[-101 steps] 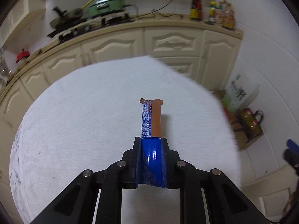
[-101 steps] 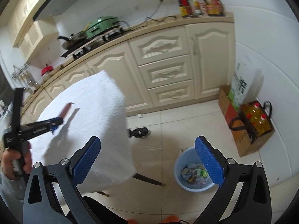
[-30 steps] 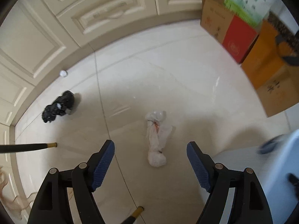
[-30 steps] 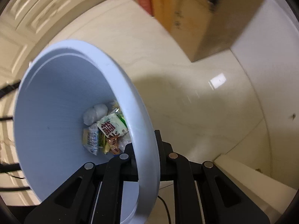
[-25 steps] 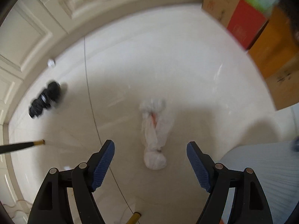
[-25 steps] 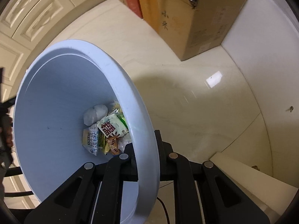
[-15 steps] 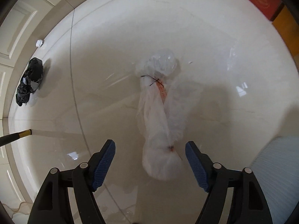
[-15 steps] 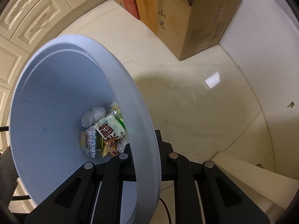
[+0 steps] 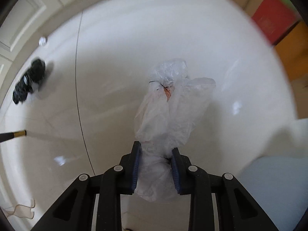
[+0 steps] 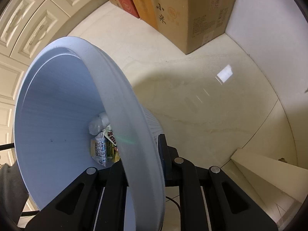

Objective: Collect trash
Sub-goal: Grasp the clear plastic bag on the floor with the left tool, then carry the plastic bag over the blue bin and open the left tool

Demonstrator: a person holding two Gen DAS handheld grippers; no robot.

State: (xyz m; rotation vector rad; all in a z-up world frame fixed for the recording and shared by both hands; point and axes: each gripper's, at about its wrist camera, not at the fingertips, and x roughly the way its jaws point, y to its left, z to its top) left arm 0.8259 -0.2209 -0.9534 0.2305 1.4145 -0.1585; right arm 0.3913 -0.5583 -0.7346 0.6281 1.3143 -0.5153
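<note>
Your left gripper (image 9: 155, 165) pinches the clear plastic bag (image 9: 169, 113) at its near end, the rest trailing toward twelve o'clock above the floor (image 9: 115, 61). Your right gripper (image 10: 143, 160) clamps the bin (image 10: 57, 119) rim; wrappers (image 10: 104, 146) lie inside.

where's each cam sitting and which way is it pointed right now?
Left wrist: on the left gripper, facing down at the floor; jaws closed on a clear plastic bag.
Right wrist: on the right gripper, facing down and forward; jaws clamp the rim of the blue bin, trash inside; a dark sleeve shows at lower left.
Shared: the bin, a pale blue edge in the left view's lower right, and the boxes.
</note>
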